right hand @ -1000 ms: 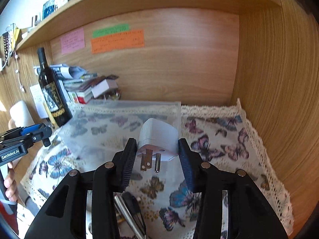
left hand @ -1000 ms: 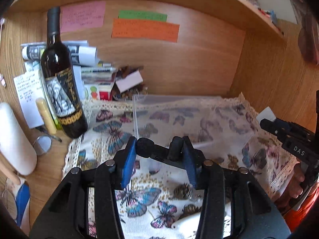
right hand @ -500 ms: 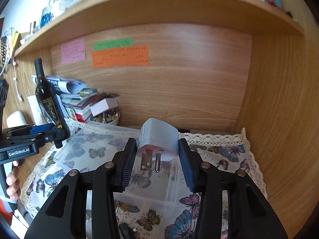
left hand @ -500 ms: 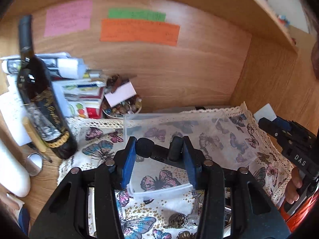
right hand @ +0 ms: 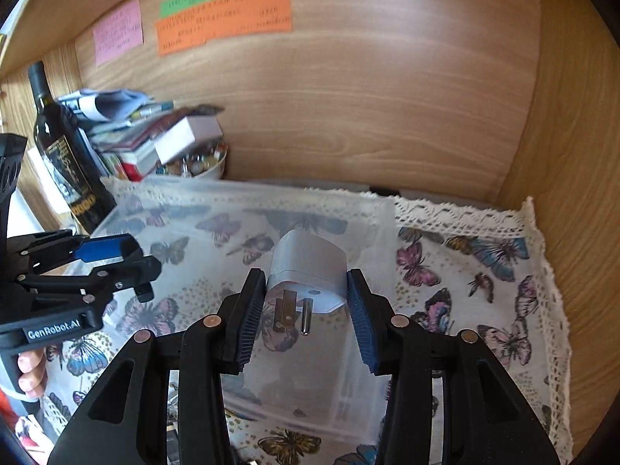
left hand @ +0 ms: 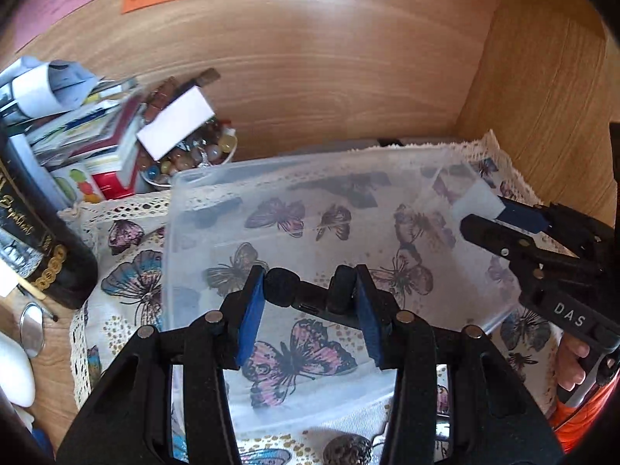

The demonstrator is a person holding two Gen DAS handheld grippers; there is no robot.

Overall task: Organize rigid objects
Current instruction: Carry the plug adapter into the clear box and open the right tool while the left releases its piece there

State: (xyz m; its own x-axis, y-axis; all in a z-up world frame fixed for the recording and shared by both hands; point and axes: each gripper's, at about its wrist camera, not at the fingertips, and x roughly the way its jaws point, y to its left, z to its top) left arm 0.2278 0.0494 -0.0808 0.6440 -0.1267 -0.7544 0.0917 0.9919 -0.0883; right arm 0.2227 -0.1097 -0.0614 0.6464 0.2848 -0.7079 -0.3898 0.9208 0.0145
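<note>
A clear plastic box (left hand: 333, 232) stands open on the butterfly cloth (right hand: 484, 271); it also shows in the right wrist view (right hand: 240, 232). My left gripper (left hand: 310, 302) is shut on a black object (left hand: 310, 294) and holds it over the box's near part. My right gripper (right hand: 306, 302) is shut on a white plug adapter (right hand: 308, 267), prongs toward the camera, over the box. The right gripper shows at the right of the left wrist view (left hand: 503, 228), and the left gripper at the left of the right wrist view (right hand: 128, 263).
A dark wine bottle (right hand: 62, 147) stands at the left by stacked books and papers (right hand: 131, 131) and a bowl of beads (left hand: 193, 155). Wooden walls close the back and right. Coloured notes (right hand: 224, 19) hang on the back wall. Small items (left hand: 345, 445) lie in front of the box.
Both grippers have moved forward and lower over the clear box, each keeping its hold. The box now fills more of both views.
</note>
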